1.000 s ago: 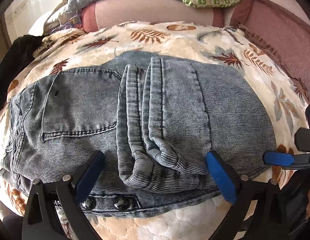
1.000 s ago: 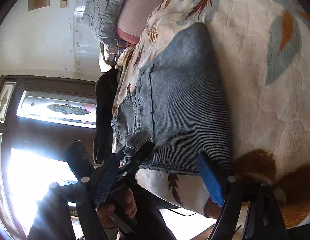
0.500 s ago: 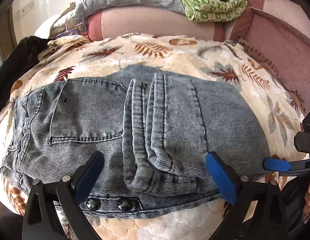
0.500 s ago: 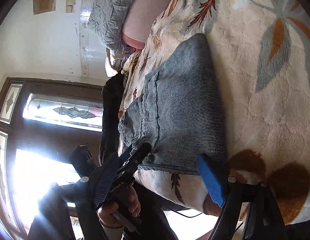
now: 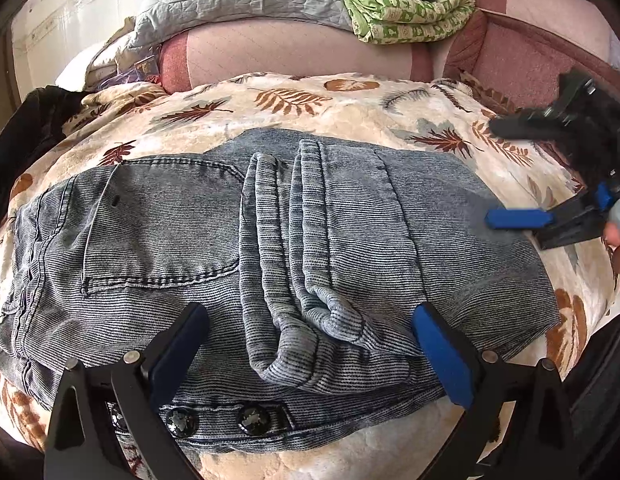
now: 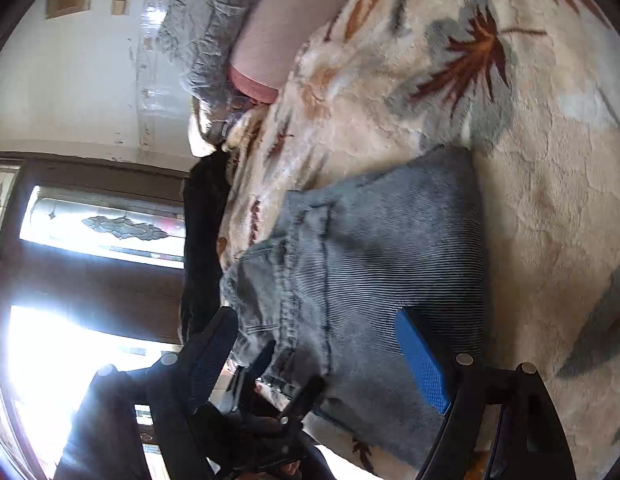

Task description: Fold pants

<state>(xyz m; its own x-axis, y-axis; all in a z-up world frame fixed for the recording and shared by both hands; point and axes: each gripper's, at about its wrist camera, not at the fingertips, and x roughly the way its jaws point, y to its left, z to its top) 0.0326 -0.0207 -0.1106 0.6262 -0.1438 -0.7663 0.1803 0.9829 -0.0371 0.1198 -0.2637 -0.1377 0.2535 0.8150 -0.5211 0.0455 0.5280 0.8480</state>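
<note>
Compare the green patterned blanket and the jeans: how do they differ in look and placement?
The green patterned blanket is bright green with a small print; the jeans are faded blue-grey denim. The blanket is bunched on the pink sofa back; the jeans lie flat on the leaf-print throw. Both are folded fabric.

We see soft daylight on the pants point(image 5: 269, 248) in the left wrist view, sharp in the middle. Around the pants, the bed point(image 5: 350, 96) curves and the corners go black. In the right wrist view, left of the pants, the window point(image 6: 49, 360) glares white, and everything looks a little blurry.
</note>
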